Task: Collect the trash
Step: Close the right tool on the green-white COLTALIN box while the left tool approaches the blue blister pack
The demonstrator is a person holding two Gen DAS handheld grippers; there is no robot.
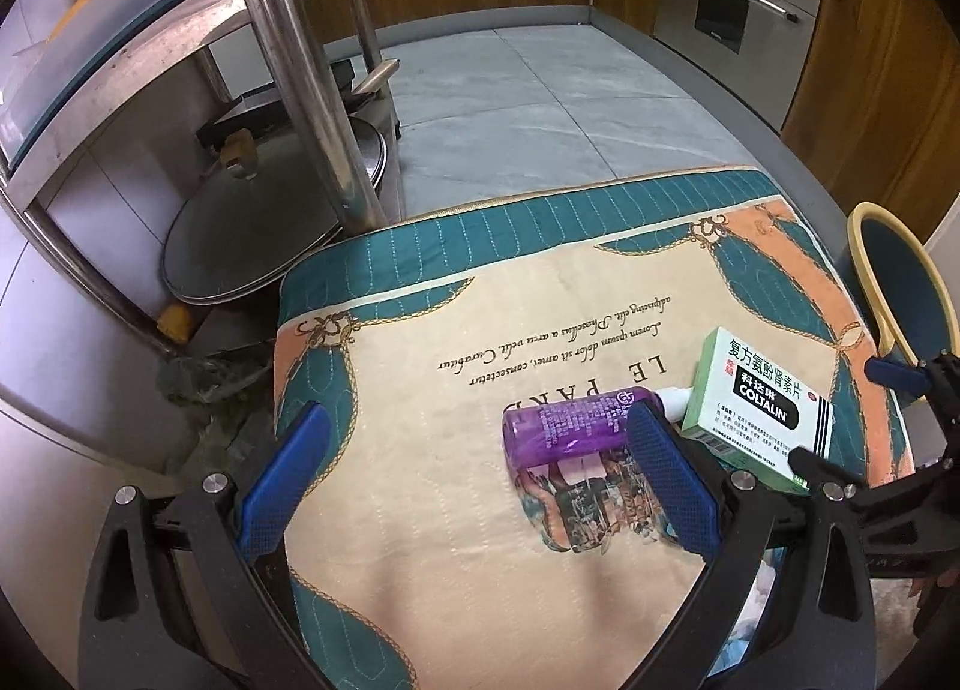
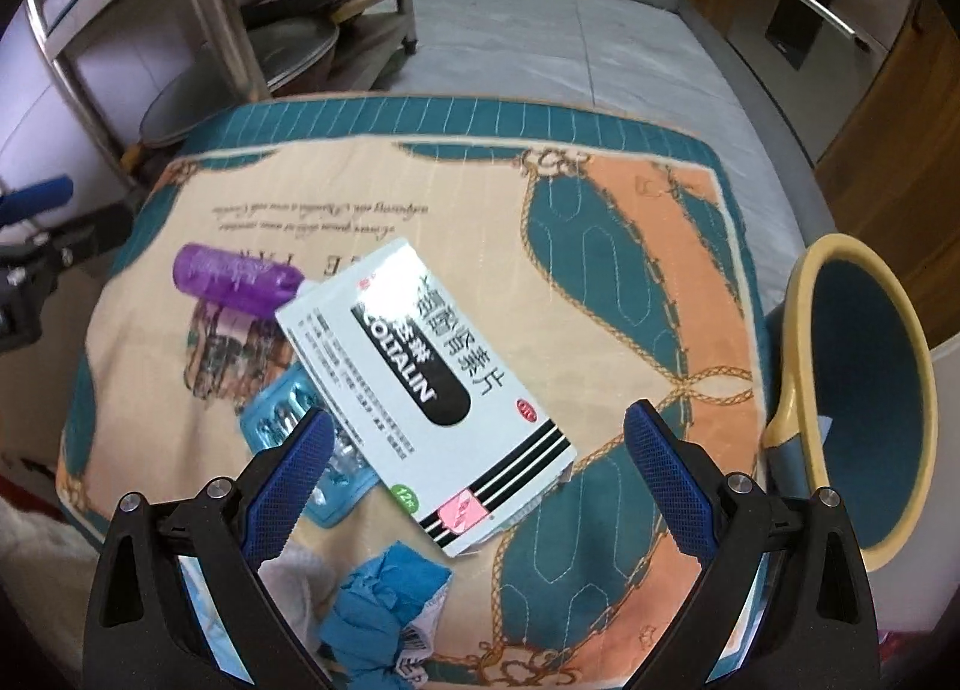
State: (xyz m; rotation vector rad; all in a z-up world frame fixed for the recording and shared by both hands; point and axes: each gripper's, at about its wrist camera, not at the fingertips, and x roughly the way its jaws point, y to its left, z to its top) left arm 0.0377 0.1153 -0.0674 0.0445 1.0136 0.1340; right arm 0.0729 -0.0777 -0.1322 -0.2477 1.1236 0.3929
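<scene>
Glossy card box [image 2: 420, 396], printed "COLTALIN", lies flat on a quilted cushion [image 2: 660, 246] lettered "Lorem ipsum", over a foil blister pack [image 2: 282, 420] and touching a translucent purple bottle [image 2: 237, 276]. Crumpled blue wrapper [image 2: 384, 600] near. Left tongs [image 1: 474, 480] and right tongs [image 2: 477, 480] both apart, holding nothing.

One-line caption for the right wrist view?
Open right hand-held gripper over a medicine box, beside purple bottle and bin.

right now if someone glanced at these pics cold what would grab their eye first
The white and green Coltalin medicine box lies near the middle of the patterned quilted cushion, its corner over a blue blister pack. A purple bottle lies on its side just beyond it. The blue bin with a yellow rim stands at the cushion's right edge, and both grippers hang open.
</scene>
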